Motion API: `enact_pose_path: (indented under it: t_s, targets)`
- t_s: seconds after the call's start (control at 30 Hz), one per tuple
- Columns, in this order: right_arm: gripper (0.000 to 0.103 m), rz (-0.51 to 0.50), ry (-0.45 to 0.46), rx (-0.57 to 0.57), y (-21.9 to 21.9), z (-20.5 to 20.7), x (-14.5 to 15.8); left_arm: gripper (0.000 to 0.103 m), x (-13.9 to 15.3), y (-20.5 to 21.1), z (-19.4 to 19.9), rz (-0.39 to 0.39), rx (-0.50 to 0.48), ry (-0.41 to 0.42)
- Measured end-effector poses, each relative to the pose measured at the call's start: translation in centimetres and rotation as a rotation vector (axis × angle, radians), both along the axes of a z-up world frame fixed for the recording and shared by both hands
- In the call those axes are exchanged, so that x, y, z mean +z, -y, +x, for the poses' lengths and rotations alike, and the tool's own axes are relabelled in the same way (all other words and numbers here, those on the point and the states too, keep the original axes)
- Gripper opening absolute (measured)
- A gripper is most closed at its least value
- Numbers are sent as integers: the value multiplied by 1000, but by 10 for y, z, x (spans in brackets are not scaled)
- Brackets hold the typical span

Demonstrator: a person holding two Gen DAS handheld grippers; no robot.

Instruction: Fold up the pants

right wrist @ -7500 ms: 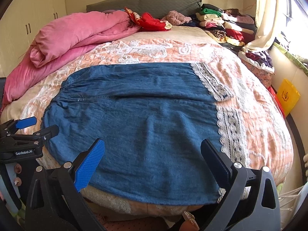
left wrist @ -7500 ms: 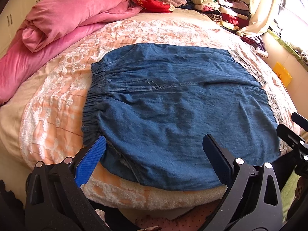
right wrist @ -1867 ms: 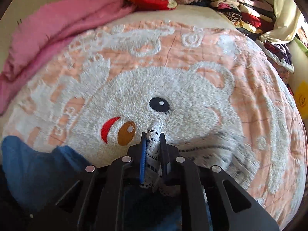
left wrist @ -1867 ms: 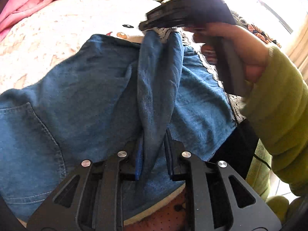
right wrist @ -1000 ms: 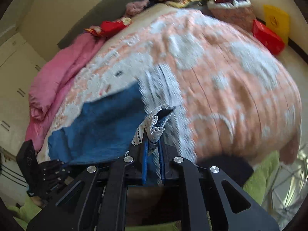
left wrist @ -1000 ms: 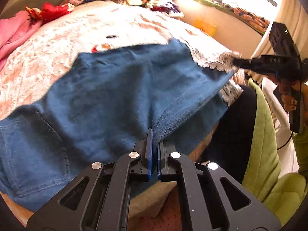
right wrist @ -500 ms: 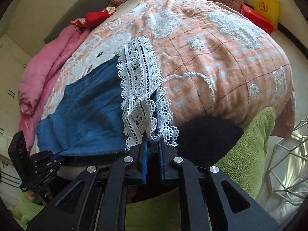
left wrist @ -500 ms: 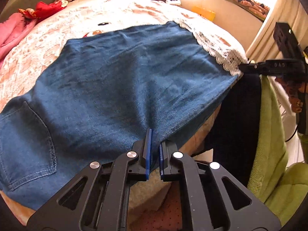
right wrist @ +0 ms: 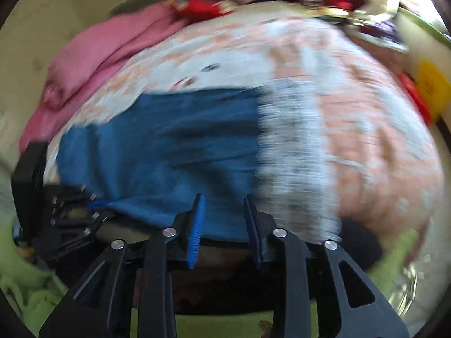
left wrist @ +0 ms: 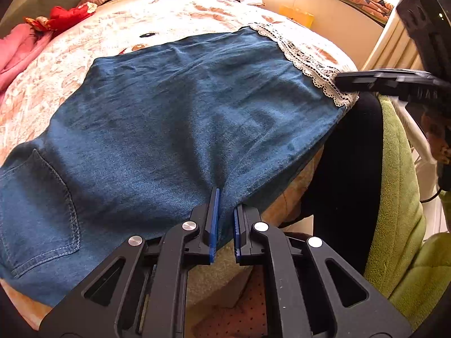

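Lying flat on the peach-and-white bed quilt (left wrist: 70,56), the blue denim pants with white lace hem (left wrist: 169,118) span its near edge. The left hand-held gripper (left wrist: 224,211) stands slightly parted at the fabric's fold; the right hand-held gripper (right wrist: 224,217), blurred, is spread, holding nothing.

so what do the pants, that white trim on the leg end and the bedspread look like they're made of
Pants: blue denim, matte, with contrast-stitched pocket seams. White trim: openwork lace, probably cotton, scalloped edge. Bedspread: soft tufted fabric, peach and white raised pattern; fibre unclear.
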State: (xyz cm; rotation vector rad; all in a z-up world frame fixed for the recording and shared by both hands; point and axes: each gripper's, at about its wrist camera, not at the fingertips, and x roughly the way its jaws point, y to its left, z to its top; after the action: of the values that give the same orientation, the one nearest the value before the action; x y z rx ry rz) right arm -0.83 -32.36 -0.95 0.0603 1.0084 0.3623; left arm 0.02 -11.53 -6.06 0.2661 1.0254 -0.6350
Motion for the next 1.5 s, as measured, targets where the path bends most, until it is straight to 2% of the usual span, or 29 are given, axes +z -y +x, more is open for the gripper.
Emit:
enact_pose_path:
  t_s: [0.07,0.17,0.2,0.23,0.37,0.4,0.43,0.47,0.5,0.63,0.73,0.83,0.87,1.03,1.13,1.23,1.3,1.37,1.5]
  targets:
    - [32,-64,-54,27,-13,9,-16,3,-1,0,-2,6,-3,-1]
    - [32,-164,-160,-22,-5,17,-43,11,2,-2,-7,5,-8,-5]
    - [32,-151,-178,-29,0,17,-48,18,4,-4,-9,1,-8,-4]
    - [32,-114,-189,-36,7,15,-50,30,8,-7,-13,-3,-7,2]
    - [32,-68,-185,-40,18,10,-43,46,31,-32,-23,-49,38,57]
    - [35,-59,-172,-36,20,9,-39,60,37,-41,-22,-60,66,70]
    - [39,-48,-148,-28,20,8,-33,69,45,-58,-18,-74,129,93]
    - [45,-40,-126,-21,20,7,-27,70,49,-73,-13,-78,190,107]
    - [46,-30,-101,-14,18,8,-21,70,52,-90,-7,-70,264,117]
    - [46,-6,-74,28,8,16,-12,73,55,-133,14,15,469,163]
    - [46,-29,-77,55,-5,26,-15,73,48,-141,25,-3,470,159]
    - [45,-66,-117,33,-10,37,-27,73,27,-148,43,106,551,148]
    - [45,-83,-138,12,-11,40,-33,73,22,-154,46,113,567,147]
    - [45,-69,-156,-1,-3,36,-40,73,13,-160,50,114,580,159]
    - [45,-55,-148,4,-1,34,-39,73,21,-160,44,87,579,160]
    - [45,11,-74,11,9,30,-17,73,43,-160,35,6,563,173]
    - [45,32,-8,-9,22,31,1,73,58,-153,36,-4,549,207]
    - [47,37,44,-36,32,40,16,75,68,-145,41,-18,526,228]
    - [47,32,89,-105,55,74,29,75,78,-124,67,-78,471,200]
